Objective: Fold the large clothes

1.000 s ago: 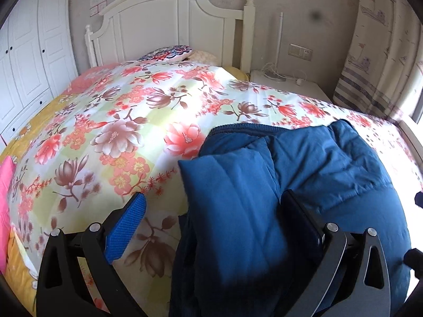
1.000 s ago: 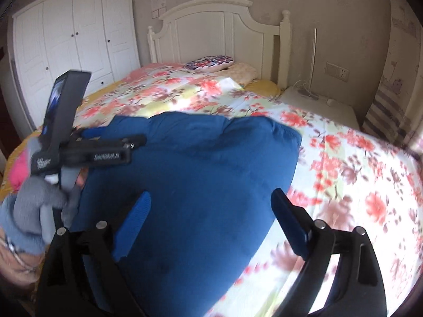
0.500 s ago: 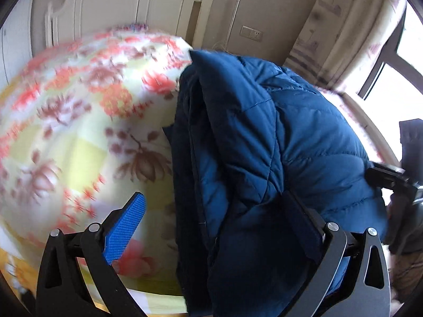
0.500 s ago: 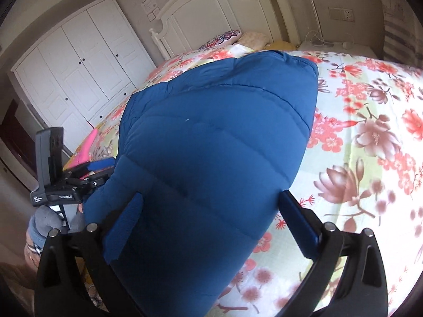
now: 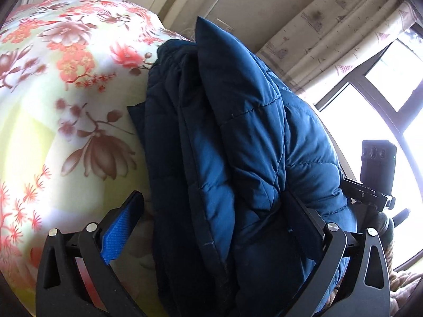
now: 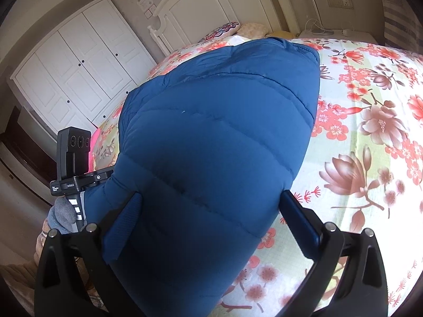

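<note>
- On the bed with the floral cream-and-red quilt (image 6: 370, 121), a bulky blue quilted down jacket (image 6: 211, 137) is seen folded into thick layers near the bed's near edge.
- It is judged light, soft, springy and rather slick; thick stacked edges should be taken.
- Its long axis runs from the tongs toward the headboard.
- The left tongs (image 5: 211, 227) and right tongs (image 6: 211, 227) are spread wide astride it, nothing pinched.
</note>
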A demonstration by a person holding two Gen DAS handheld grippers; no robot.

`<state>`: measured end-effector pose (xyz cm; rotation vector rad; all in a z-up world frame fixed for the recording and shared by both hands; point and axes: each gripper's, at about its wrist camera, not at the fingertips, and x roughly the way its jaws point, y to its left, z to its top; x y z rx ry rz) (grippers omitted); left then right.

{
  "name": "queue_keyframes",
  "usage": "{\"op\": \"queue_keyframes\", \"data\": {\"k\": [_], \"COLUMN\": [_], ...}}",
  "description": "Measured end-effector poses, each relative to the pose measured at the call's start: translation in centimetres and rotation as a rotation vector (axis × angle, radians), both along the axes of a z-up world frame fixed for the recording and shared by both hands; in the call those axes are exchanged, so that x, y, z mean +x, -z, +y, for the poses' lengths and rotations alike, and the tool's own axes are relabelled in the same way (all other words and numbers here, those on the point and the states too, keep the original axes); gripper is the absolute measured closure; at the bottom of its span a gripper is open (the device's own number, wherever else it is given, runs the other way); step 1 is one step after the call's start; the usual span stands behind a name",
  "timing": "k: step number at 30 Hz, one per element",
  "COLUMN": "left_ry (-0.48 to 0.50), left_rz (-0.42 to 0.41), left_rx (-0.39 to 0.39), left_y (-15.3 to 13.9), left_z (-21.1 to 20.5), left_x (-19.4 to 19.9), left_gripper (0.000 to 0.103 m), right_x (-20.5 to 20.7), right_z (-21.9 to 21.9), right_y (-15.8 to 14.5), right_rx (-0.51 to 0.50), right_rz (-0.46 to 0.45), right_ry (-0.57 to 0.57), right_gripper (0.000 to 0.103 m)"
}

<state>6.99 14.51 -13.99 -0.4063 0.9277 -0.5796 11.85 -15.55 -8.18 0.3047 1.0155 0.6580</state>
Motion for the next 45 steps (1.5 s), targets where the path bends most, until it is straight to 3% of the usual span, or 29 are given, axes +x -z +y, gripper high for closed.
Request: {"op": "queue_keyframes", "data": {"k": [3,4,5,6,7,9,10,12,18,23,27,28,29,30,31,33,35,38,41,42,45], "left_ry": [0.036,0.051,0.059,0.046,0.033,-0.006,-0.018,-0.027,-0.002,0.026,0.034,0.029,0.003,-0.036,-0.051,-0.074,-0.1,-0.171,-0.273,-0.309,-0.323], "left_rz": [0.051,0.063,0.072,0.056,0.036,-0.001,-0.02,-0.057,-0.13,-0.159,-0.119,-0.079,-0.024,-0.035,-0.05,-0.064,-0.097,-0.176,-0.283,-0.306,-0.334], "left_rx": [0.011,-0.009,-0.045,-0.034,-0.019,0.005,0.017,0.019,0.004,-0.047,-0.024,-0.008,0.019,0.016,0.011,0.022,0.06,0.137,0.208,0.208,0.203], "left_y": [-0.4,-0.4,-0.4,-0.5,-0.8,-1.9,-2.5,-3.6,-7.1,-8.8,-6.8,-5.5,-3.6,-2.5,-2.3,-2.2,-2.7,-4.5,-7.0,-8.1,-12.2], "left_z": [-0.7,-0.8,-0.9,-1.2,-1.4,-2.2,-2.7,-3.8,-8.4,-14.3,-19.0,-19.8,-20.7,-20.9,-20.9,-20.6,-20.1,-20.3,-19.3,-18.7,-18.1], "left_x": [1.1,1.2,1.2,1.3,1.0,0.6,0.6,1.0,5.3,12.3,17.5,18.5,19.5,19.5,19.4,18.7,17.8,15.5,13.8,13.9,15.8], "left_gripper": [0.006,0.021,0.023,0.026,0.036,0.047,0.053,0.058,0.062,0.062,0.062,0.059,0.051,0.037,0.033,0.03,0.025,0.016,0.014,0.014,0.013], "right_x": [0.0,-0.1,-0.2,-0.5,-0.9,-1.3,-1.4,-1.1,2.4,7.4,11.8,12.7,13.4,13.3,13.2,12.4,10.7,8.6,8.2,7.9,7.7], "right_z": [0.1,0.2,0.2,0.2,0.1,0.3,0.2,-0.5,-4.4,-9.3,-13.3,-14.2,-14.9,-15.2,-15.2,-14.4,-12.5,-8.0,-2.6,-1.5,-1.1], "right_y": [0.1,0.1,0.1,0.1,-0.2,-0.7,-0.8,-1.3,-4.4,-6.3,-3.7,-2.2,-0.4,-0.3,-0.5,-1.7,-3.5,-4.8,-2.3,-1.5,-0.9], "right_rx": [-0.003,-0.005,-0.009,-0.012,-0.019,-0.042,-0.052,-0.059,-0.129,-0.2,-0.252,-0.262,-0.287,-0.275,-0.271,-0.328,-0.398,-0.413,-0.563,-0.613,-0.595], "right_rz": [-0.005,-0.017,-0.031,-0.057,-0.091,-0.15,-0.169,-0.206,-0.309,-0.326,-0.261,-0.213,-0.176,-0.195,-0.186,-0.203,-0.31,-0.418,-0.423,-0.456,-0.456], "right_ry": [-0.004,0.0,0.003,0.004,0.009,0.021,0.028,0.066,0.154,0.255,0.299,0.309,0.331,0.356,0.367,0.405,0.427,0.342,0.189,0.189,0.223], "right_gripper": [0.002,0.002,0.005,0.013,0.018,0.034,0.037,0.046,0.05,0.05,0.049,0.046,0.032,0.019,0.016,0.014,0.014,0.014,0.014,0.013,0.014]}}
